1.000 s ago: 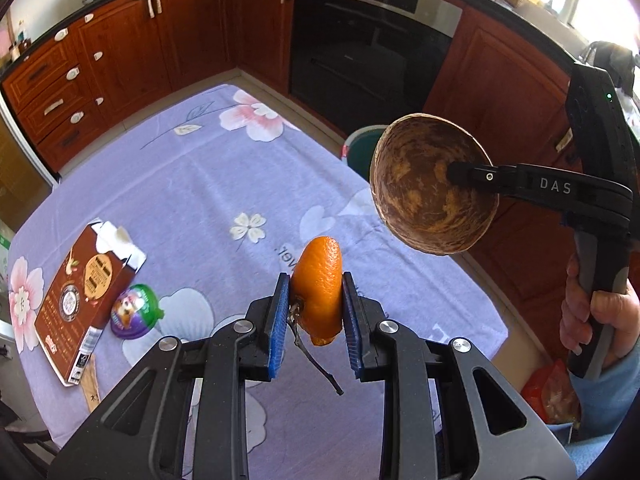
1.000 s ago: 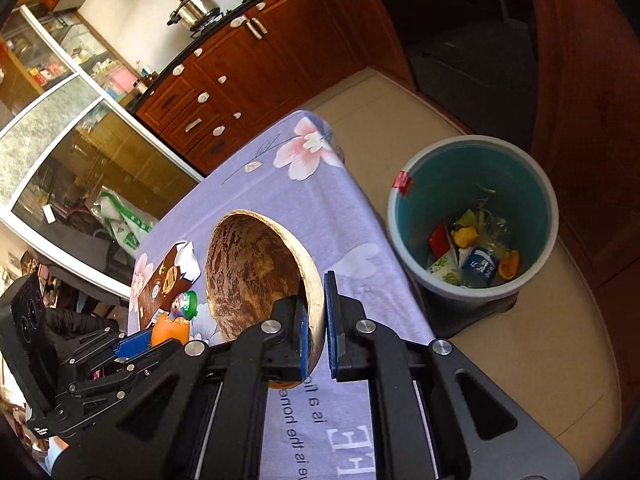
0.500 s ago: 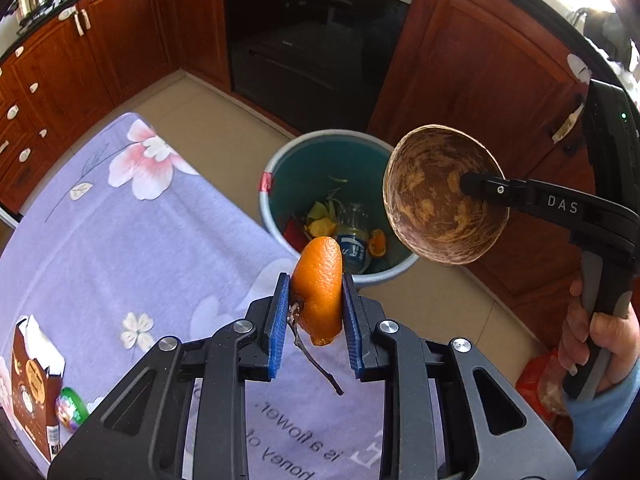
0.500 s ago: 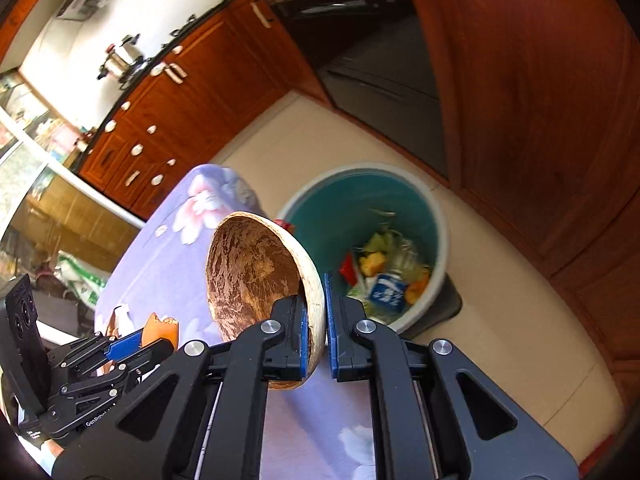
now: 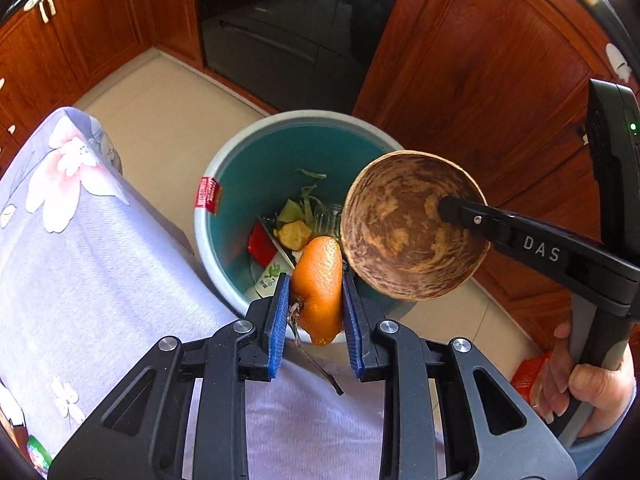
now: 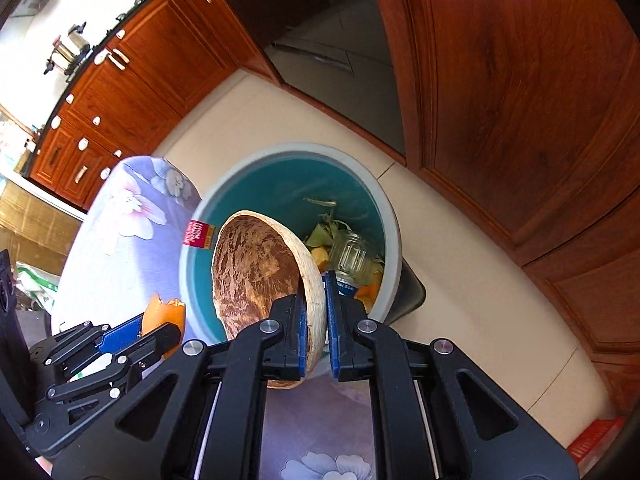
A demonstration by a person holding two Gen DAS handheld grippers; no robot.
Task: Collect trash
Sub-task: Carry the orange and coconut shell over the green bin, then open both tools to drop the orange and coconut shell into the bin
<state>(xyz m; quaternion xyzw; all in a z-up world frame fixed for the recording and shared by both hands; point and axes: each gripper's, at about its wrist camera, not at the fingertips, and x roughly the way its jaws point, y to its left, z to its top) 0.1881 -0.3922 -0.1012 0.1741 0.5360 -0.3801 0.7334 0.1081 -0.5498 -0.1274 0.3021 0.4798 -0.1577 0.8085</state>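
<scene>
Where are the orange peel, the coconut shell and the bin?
orange peel [image 5: 318,280], left wrist view, outer skin.
coconut shell [image 6: 256,276], right wrist view, inner hollow.
bin [image 5: 256,184], left wrist view, teal inner wall.

**Wood, Plastic, Cloth and Peel**

Glossy reddish wood cabinets [image 5: 480,80] stand behind the smooth teal plastic bin [image 5: 256,168]. Beside the bin, the desk wears soft matt floral cloth [image 5: 100,260]. The orange peel [image 5: 320,280] looks dimpled; the coconut shell [image 5: 404,228] rough, mottled.

Reddish wooden cabinets [image 6: 500,80] and a dark oven [image 5: 288,32] line a pale tiled floor [image 6: 460,280].
</scene>
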